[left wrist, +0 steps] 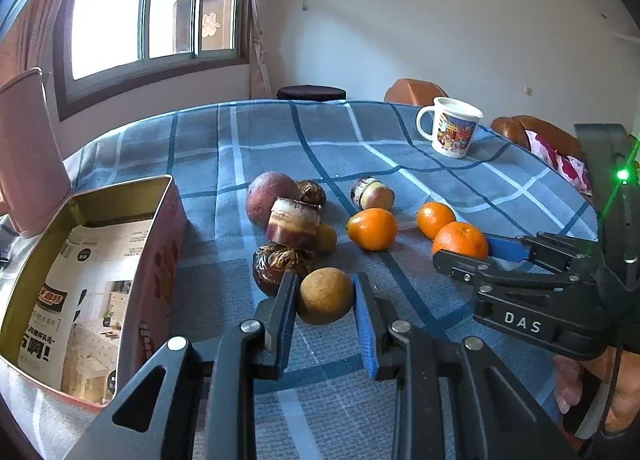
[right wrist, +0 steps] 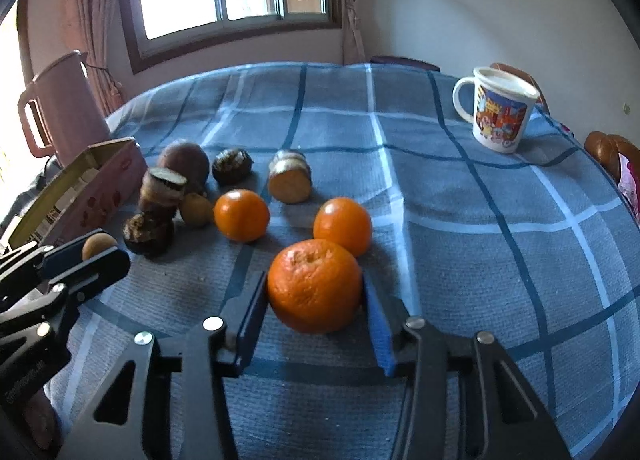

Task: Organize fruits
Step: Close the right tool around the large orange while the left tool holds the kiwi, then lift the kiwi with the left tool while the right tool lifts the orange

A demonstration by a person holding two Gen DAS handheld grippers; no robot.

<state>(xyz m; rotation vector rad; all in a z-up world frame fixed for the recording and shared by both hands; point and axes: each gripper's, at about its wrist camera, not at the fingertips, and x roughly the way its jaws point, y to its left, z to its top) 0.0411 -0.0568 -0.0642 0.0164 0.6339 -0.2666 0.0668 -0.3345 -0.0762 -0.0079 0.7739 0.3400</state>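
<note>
Left hand-held gripper pads clamp a brown round fruit on the table, tin box left. Right hand-held gripper grips the near orange; two more oranges just beyond.

The left gripper was closed on the brown fruit. The right gripper was clamped on the orange, both low over the table.
</note>
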